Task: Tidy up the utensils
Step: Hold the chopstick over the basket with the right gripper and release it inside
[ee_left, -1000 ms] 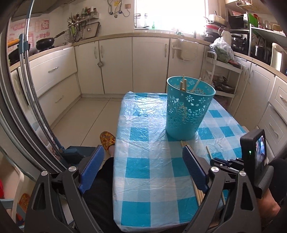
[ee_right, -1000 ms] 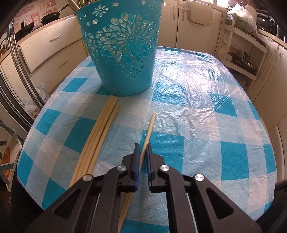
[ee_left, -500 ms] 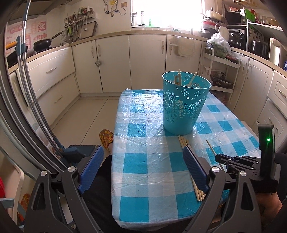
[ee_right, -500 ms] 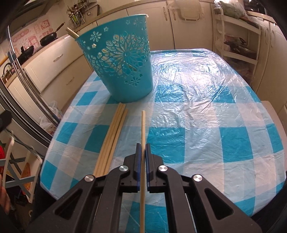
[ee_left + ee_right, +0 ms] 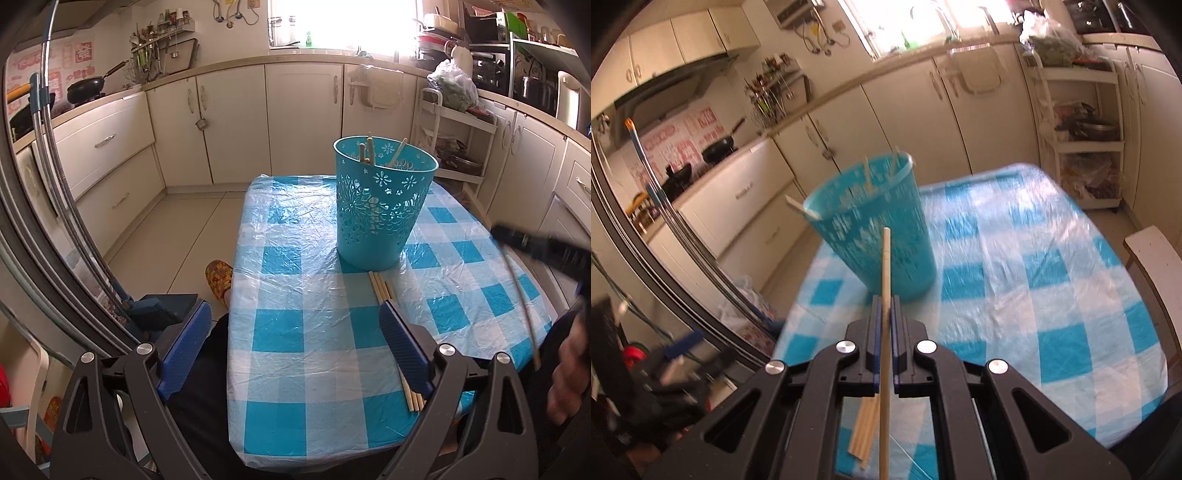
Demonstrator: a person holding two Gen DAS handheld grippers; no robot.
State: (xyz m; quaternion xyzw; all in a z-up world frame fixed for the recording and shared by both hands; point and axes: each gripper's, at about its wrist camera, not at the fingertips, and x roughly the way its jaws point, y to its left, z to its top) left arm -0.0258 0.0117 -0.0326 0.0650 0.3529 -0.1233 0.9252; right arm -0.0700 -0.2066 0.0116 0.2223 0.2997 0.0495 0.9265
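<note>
A teal perforated basket (image 5: 382, 206) stands on the blue-checked table (image 5: 295, 332) with several chopsticks upright in it; it also shows in the right wrist view (image 5: 871, 229). A bundle of chopsticks (image 5: 382, 290) lies on the cloth in front of it. My right gripper (image 5: 884, 306) is shut on one chopstick (image 5: 885, 266), lifted above the table and pointing at the basket. It shows blurred at the right edge of the left wrist view (image 5: 496, 229). My left gripper (image 5: 295, 347) is open and empty over the table's near edge.
Cream kitchen cabinets (image 5: 236, 122) line the back and sides. A white shelf cart (image 5: 454, 147) stands behind the table to the right. A wooden chair (image 5: 1156, 254) is at the table's right side. A slippered foot (image 5: 219, 275) is on the floor to the left.
My right gripper lifted the single chopstick off the cloth and raised it, tilting up toward the basket. The left gripper drew back a little and stayed open.
</note>
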